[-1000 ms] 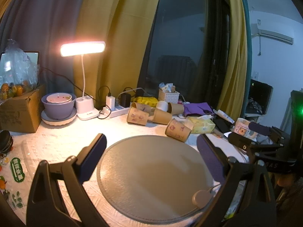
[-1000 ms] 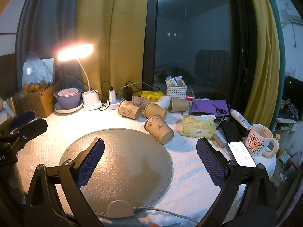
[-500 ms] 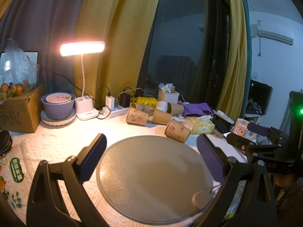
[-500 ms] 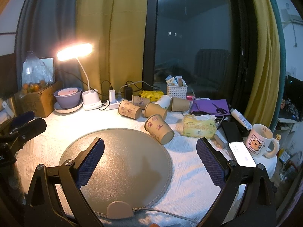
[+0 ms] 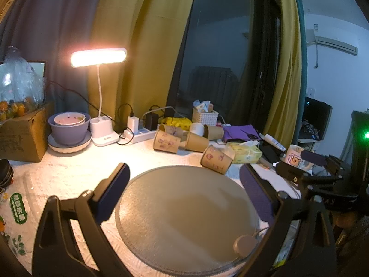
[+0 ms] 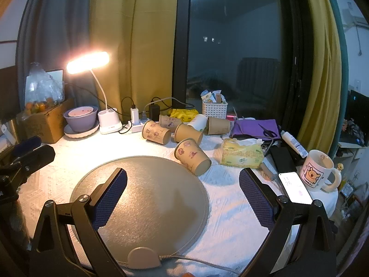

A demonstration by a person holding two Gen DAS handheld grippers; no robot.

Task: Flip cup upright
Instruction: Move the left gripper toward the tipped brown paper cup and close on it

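Barely anything differs from a second ago: both views have shifted only a hair, every cup lies where it lay, and neither tool has closed or touched anything. The left tool (image 5: pixel 184 189) hangs over the round grey mat (image 5: pixel 184 214) with its jaws wide apart and nothing between them; the right tool (image 6: pixel 183 190) is likewise spread wide over the same mat (image 6: pixel 138 198), empty. The nearest cup (image 6: pixel 192 157) lies on its side at the mat's far edge, its open mouth turned toward the right tool and slightly to the right; from the left view the same cup (image 5: pixel 216 160) shows between the tool's fingers, beyond the mat. Behind it a cluster of more cups (image 6: pixel 156 132) lies tipped over on the white table (image 6: pixel 76 154), crowded against a power strip (image 6: pixel 138 127) with plugs and cables. Just right of the nearest cup sits a yellow tissue pack (image 6: pixel 241 153), close enough to crowd that side. Further right are a phone (image 6: pixel 295 187) with its screen lit, a cartoon mug (image 6: pixel 317 170) standing upright, a tube (image 6: pixel 294 144) and purple cloth (image 6: pixel 256 128) with scissors on it. A white basket (image 6: pixel 214 109) stands at the back by the window. At the left a lit lamp (image 6: pixel 88 62) stands by a purple bowl (image 6: pixel 80 117) on a plate, beside a cardboard box (image 6: pixel 43 122). Each tool appears at the edge of the other's view, well apart from the cups.
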